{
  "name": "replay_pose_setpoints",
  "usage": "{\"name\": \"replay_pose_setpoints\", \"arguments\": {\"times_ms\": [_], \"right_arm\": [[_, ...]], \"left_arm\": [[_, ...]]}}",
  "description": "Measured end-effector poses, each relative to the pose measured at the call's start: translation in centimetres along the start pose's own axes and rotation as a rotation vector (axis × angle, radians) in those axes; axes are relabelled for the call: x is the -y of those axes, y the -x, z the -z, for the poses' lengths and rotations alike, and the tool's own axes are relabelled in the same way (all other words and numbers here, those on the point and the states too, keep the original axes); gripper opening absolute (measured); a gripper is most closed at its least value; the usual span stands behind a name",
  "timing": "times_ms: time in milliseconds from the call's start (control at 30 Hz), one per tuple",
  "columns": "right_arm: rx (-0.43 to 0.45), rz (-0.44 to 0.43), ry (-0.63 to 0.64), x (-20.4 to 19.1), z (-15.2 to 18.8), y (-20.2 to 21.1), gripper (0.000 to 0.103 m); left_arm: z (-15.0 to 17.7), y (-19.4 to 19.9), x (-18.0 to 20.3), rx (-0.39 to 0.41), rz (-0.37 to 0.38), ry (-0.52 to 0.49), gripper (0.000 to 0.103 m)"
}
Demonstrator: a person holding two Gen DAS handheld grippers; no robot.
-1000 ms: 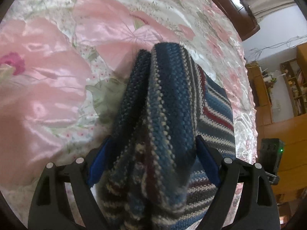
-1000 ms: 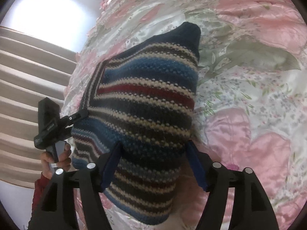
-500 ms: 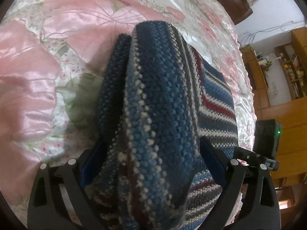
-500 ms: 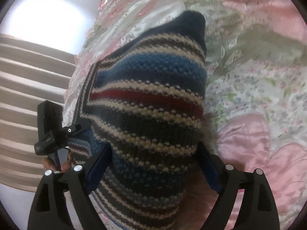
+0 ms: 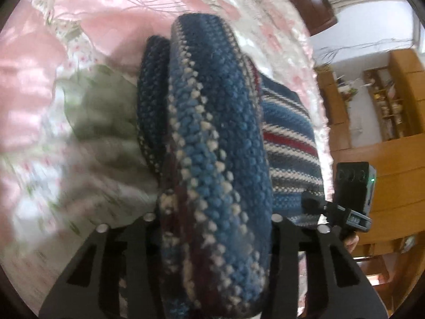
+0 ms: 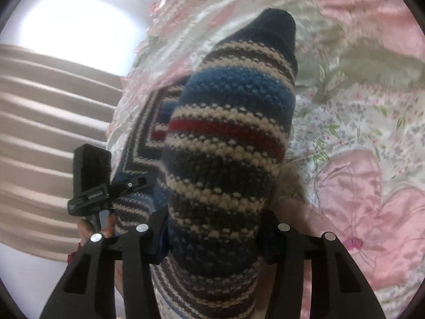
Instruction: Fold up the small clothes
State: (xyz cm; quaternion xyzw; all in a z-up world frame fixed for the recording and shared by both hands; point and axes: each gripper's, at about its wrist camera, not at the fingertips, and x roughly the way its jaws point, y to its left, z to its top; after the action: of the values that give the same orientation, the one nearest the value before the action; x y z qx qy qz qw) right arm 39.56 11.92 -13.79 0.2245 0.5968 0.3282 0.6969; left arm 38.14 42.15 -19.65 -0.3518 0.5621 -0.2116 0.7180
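Gripping striped knit garment (image 5: 220, 159), both grippers apparently clamped, over floral bedspread (image 6: 358, 122)

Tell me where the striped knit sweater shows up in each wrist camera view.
Left wrist: striped knit sweater fills the centre, bunched in the left claw.
Right wrist: sweater centre, running up from the right claw.
Shared landmark: the pink floral bedspread.

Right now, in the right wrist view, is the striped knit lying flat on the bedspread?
No, the striped knit is bunched up between the fingers of the right tool, above the bedspread.
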Motion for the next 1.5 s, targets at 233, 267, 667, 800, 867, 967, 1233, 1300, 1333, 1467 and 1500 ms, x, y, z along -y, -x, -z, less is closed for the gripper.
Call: {"name": "replay_pose_setpoints", "arguments": {"times_ms": [233, 267, 667, 800, 867, 967, 1233, 1300, 1333, 1467, 1500], "right_arm": [[0.014, 0.007, 0.118, -2.2, 2.9, 5.5, 0.05], [0.016, 0.009, 0.127, -2.4, 3.2, 6.3, 0.05], [0.059, 0.022, 0.157, 0.2, 11.0, 18.2, 0.05], [0.048, 0.038, 0.079, 4.3, 12.6, 18.9, 0.05], [0.031, 0.046, 0.049, 6.6, 14.0, 18.9, 0.05], [0.005, 0.084, 0.012, 9.6, 16.4, 17.7, 0.051], [0.069, 0.048, -0.059, 12.5, 17.5, 15.5, 0.06], [0.069, 0.057, -0.07, 12.2, 17.5, 15.9, 0.065], [0.072, 0.069, -0.067, 11.8, 17.6, 16.3, 0.069], [0.075, 0.098, -0.071, 10.7, 18.8, 17.8, 0.074], [0.082, 0.097, -0.076, 10.5, 19.4, 18.5, 0.074]], "left_arm": [[4.6, 0.0, 3.8, 0.051, 0.094, 0.003, 0.03], [5.5, 0.2, 5.0, 0.055, 0.11, -0.005, 0.03], [16.1, -2.0, 17.4, 0.083, 0.142, -0.14, 0.031], [18.7, -5.1, 18.4, 0.076, 0.125, -0.114, 0.031], [20.3, -6.9, 18.5, 0.057, 0.106, -0.117, 0.031], [21.9, -9.9, 17.7, 0.028, 0.057, -0.121, 0.032], [23.3, -11.7, 16.3, 0.088, -0.026, -0.203, 0.044], [23.0, -11.8, 16.5, 0.08, -0.025, -0.188, 0.048], [23.0, -11.6, 16.8, 0.078, -0.042, -0.192, 0.05], [23.3, -9.7, 17.7, 0.091, -0.123, -0.23, 0.054], [23.7, -9.3, 18.4, 0.094, -0.134, -0.242, 0.054]]}}
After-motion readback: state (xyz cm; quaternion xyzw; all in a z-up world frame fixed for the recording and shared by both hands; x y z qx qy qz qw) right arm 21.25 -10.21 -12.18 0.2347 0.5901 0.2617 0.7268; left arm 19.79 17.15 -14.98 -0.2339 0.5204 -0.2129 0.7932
